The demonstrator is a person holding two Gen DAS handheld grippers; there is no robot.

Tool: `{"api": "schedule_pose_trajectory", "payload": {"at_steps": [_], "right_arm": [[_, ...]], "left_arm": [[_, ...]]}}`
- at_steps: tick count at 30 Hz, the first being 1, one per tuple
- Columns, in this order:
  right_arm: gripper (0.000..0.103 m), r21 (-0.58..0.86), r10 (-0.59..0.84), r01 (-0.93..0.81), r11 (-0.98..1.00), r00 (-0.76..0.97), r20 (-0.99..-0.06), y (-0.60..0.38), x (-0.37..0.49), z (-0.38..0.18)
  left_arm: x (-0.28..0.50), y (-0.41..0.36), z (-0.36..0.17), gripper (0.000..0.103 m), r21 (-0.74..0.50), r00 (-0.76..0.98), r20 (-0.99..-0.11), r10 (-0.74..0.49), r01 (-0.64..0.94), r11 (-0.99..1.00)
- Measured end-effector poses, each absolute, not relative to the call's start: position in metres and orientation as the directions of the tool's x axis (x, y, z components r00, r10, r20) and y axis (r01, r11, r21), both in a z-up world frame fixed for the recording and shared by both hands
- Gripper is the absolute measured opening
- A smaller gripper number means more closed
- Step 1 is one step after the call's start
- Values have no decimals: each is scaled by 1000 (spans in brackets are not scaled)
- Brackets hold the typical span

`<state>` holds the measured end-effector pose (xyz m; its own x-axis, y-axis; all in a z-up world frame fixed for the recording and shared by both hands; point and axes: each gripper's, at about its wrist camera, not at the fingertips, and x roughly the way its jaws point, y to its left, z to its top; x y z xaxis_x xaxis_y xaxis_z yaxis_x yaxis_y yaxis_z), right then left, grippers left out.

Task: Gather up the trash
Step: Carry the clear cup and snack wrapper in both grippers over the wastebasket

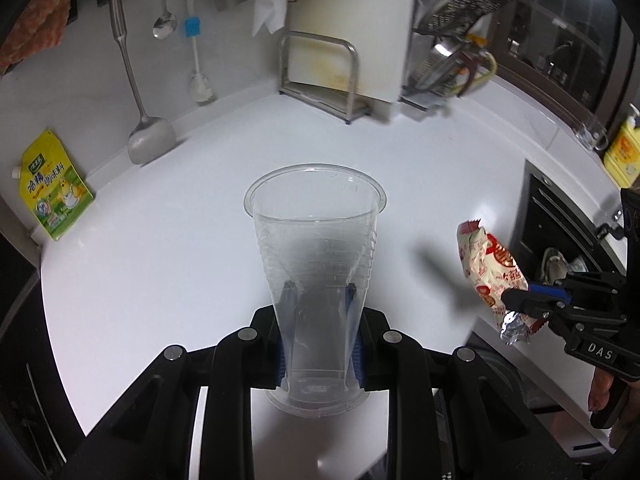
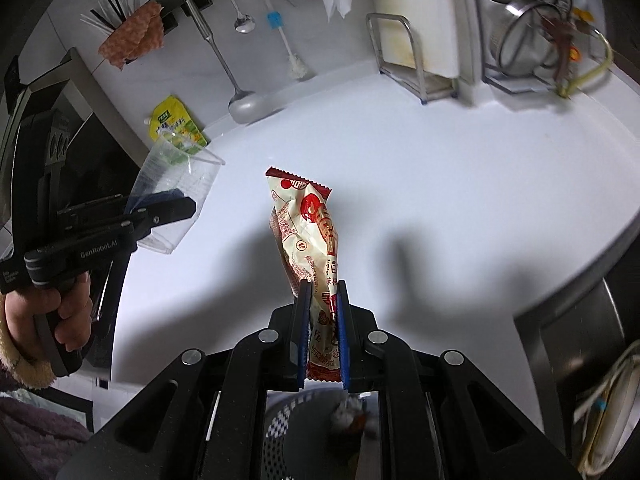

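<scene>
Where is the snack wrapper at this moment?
The snack wrapper is clamped in the right gripper, held above the white counter. In the left wrist view it shows at the right, beside the clear cup.

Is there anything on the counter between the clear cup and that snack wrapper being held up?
No. In the left wrist view only bare white countertop with a shadow shows between the plastic cup and the snack wrapper.

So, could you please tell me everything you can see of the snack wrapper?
The snack wrapper is a crinkled cream and red packet with printed characters, a serrated top edge and a silvery inside showing at its torn lower end. The right gripper pinches its lower part between blue pads, holding it upright above the white counter, touching nothing else.
</scene>
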<state>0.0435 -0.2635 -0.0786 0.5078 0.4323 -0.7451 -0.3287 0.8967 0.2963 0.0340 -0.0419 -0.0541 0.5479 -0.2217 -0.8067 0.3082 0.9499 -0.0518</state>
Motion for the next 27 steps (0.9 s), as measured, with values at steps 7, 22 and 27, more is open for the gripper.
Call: {"api": "schedule_pose_trajectory", "payload": {"at_steps": [7,22,27], "right_arm": [[12,303,432,-320,898,501,-750,-281,1,-85],[12,296,413,-299,907,498,-763,-309,-68,-99],[12,305,411,-283,909,497,-764,-316,-86,-102]], "left_arm": [[-3,-64,-56,25,-62,538,-807,-245,334,940],[-64,-101,-65,25,-68,503,-819,-277,395,916],[-78,-113,-70,25,-68,487,-824,-289,421,904]]}}
